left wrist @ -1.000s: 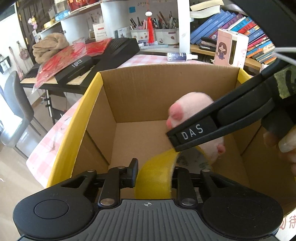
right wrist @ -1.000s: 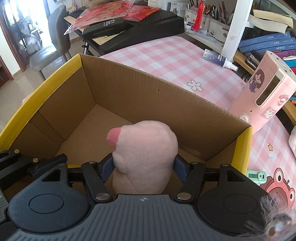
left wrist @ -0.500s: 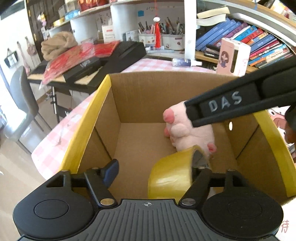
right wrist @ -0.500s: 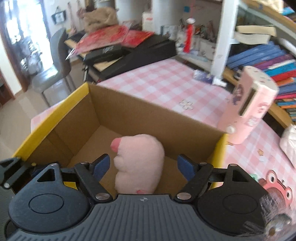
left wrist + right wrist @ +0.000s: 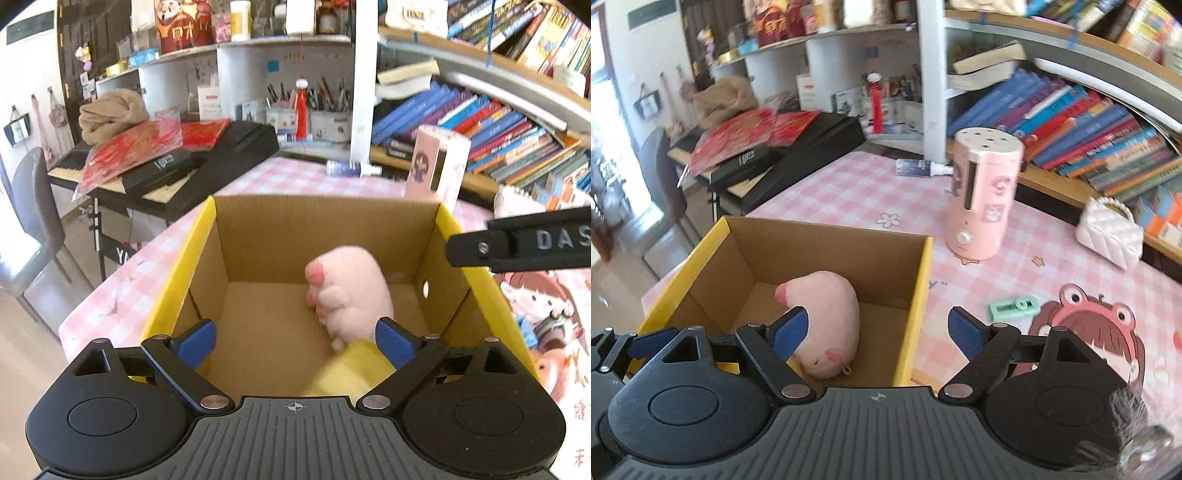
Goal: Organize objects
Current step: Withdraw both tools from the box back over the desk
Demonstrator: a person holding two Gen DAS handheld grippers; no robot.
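Observation:
A cardboard box (image 5: 325, 218) with yellow outer sides stands on the pink checked table; it also shows in the right wrist view (image 5: 827, 236). A pink plush pig (image 5: 351, 291) lies inside it, seen too in the right wrist view (image 5: 827, 317). A yellow tape roll (image 5: 347, 373) lies in the box near the pig. My left gripper (image 5: 295, 341) is open and empty above the box's near edge. My right gripper (image 5: 879, 332) is open and empty above the box's right wall; its finger (image 5: 517, 247) crosses the left wrist view.
A pink cylindrical appliance (image 5: 982, 195) stands behind the box. A small green clip (image 5: 1014, 308), a white quilted purse (image 5: 1108, 236) and a spray bottle (image 5: 919, 168) lie on the table. A keyboard (image 5: 783, 155) and bookshelves (image 5: 1089, 122) stand beyond.
Both grippers opened and drew back and up from the box. The pig and the tape roll were let go and now lie in the box.

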